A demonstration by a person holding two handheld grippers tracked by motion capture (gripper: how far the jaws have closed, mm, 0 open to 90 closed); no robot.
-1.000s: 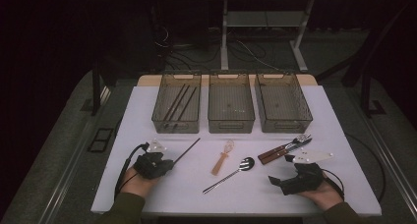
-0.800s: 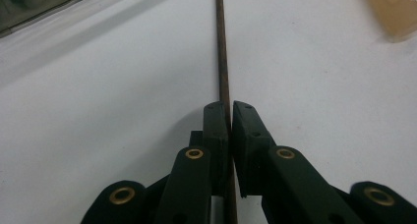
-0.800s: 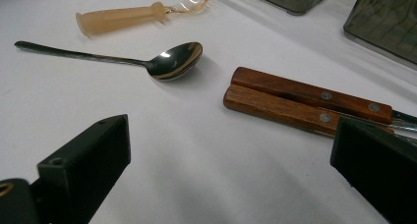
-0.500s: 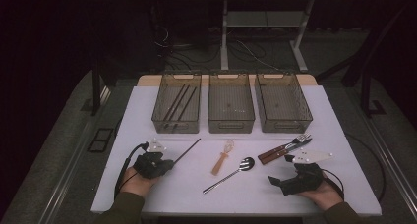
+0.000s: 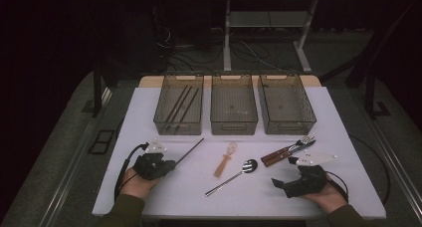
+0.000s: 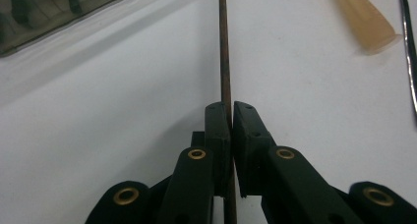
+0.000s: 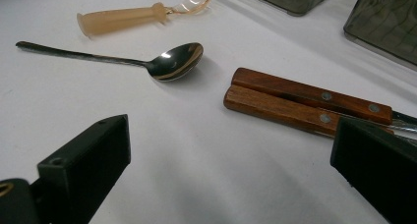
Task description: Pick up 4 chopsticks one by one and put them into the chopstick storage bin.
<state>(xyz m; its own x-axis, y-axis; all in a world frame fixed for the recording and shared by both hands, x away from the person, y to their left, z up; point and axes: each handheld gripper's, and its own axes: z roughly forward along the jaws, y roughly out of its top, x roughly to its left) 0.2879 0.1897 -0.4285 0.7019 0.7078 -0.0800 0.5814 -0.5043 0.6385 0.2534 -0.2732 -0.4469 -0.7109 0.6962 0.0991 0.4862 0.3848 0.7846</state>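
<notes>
Because the left tongs (image 6: pixel 231 111) are clenched on one end of the chopstick (image 6: pixel 224 52) lying near the surface's left edge, lifting may let it pivot and slip out, while the right tongs (image 7: pixel 231 150) stand released.

Thin dark-brown chopstick (image 6: pixel 224 62) lies flat on the white table (image 5: pixel 318 117).

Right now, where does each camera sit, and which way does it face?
High view: above the person's side of the table, looking forward and down at three bins and cutlery; both hands show, with the left gripper and right gripper.
Left gripper view: along its shut fingers, clamped on the chopstick.
Right gripper view: low, between its open fingers, facing the spoon and two wooden handles.
Both gripper views share the spoon and the whisk.
</notes>
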